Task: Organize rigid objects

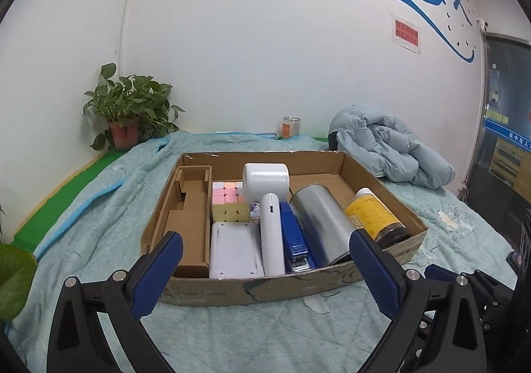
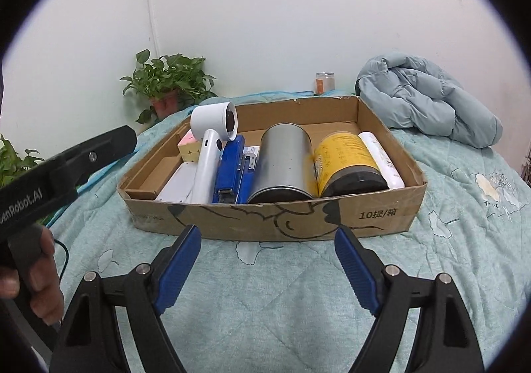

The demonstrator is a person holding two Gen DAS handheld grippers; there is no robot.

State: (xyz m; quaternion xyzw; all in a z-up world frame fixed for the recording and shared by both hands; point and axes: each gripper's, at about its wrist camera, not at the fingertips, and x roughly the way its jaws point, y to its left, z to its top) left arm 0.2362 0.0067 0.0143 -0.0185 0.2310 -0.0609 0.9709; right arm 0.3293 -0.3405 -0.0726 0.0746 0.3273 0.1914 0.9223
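A shallow cardboard box [image 1: 265,286] lies on the quilt. In it, from left to right, are a pastel cube [image 1: 229,203], a flat white device [image 1: 234,250], a white hair dryer [image 1: 270,217], a blue stapler [image 1: 295,240], a silver can [image 1: 322,223] on its side and a yellow-labelled jar [image 1: 375,213]. My left gripper [image 1: 265,235] is open at the box's near wall, holding nothing. In the right wrist view, my right gripper [image 2: 268,229] is open and empty in front of the box [image 2: 365,217]. A white bottle [image 2: 381,157] lies beside the jar [image 2: 345,160].
A crumpled pale blue jacket [image 1: 391,147] lies on the quilt [image 1: 265,333] at the back right. By the wall stand a potted plant [image 1: 129,120] and a glass jar [image 1: 291,127]. A hand [image 2: 39,276] holds the other tool at the left of the right wrist view.
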